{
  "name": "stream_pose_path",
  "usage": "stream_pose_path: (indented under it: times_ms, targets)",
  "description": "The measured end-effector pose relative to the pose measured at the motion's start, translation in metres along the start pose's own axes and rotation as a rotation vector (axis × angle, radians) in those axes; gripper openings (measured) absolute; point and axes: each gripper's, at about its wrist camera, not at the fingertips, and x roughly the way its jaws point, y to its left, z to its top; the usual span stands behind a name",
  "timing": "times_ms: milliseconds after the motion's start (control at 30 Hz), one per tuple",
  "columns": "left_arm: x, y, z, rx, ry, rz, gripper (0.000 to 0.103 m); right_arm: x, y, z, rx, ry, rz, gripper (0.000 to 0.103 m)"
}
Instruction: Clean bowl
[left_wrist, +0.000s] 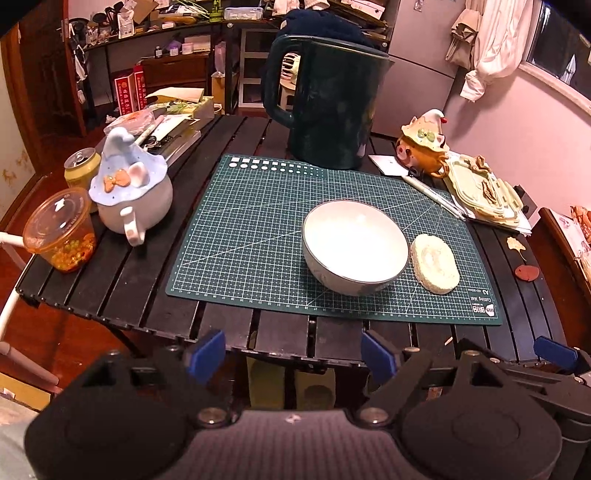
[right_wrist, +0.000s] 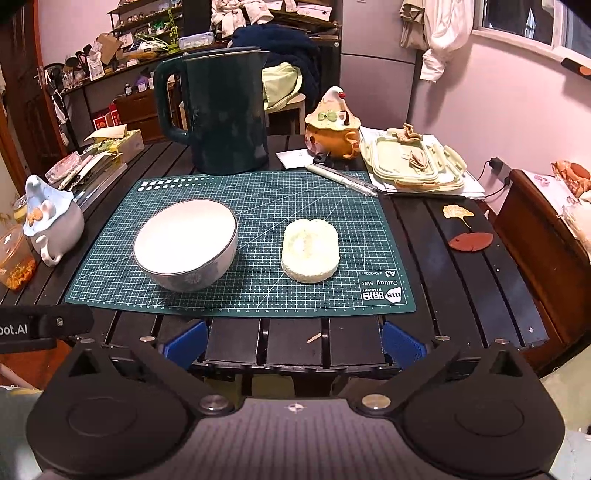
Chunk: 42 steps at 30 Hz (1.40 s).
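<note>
A white bowl with a patterned outer wall stands upright on the green cutting mat. A pale oval sponge lies flat on the mat just right of it, apart from the bowl. My left gripper hangs over the table's near edge, short of the mat, open with nothing between its blue pads. My right gripper is also at the near edge, facing the sponge, open wide and empty. The right gripper's blue pad shows at the lower right in the left wrist view.
A tall dark green kettle stands behind the mat. Left of it are a blue lidded mug, a can and a plastic cup. At the right are an orange lidded pot, container lids and pens.
</note>
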Motion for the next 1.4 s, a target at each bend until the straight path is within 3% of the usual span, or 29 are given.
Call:
stream_pose_path:
  times_ms: [300,433,733,1400]
  targets:
    - [0.0033,0.0007,-0.0007,-0.001,0.017,0.004,0.081,0.0022,-0.0013,0.0002,0.009,0.013,0.008,0.102]
    - [0.0025,0.0017,-0.0002,-0.006,0.015,0.004,0.086,0.0023,-0.0015,0.0004,0.010,0.012,0.011,0.102]
    - [-0.0012,0.0011,0.0020,-0.007,-0.003,0.010,0.086,-0.0063,-0.0039,0.0032,0.030,-0.050,0.016,0.102]
    - [-0.0028,-0.0002,0.0029,0.002,-0.020,0.009,0.086,-0.0051,-0.0008,0.0036,0.007,-0.051,0.018,0.103]
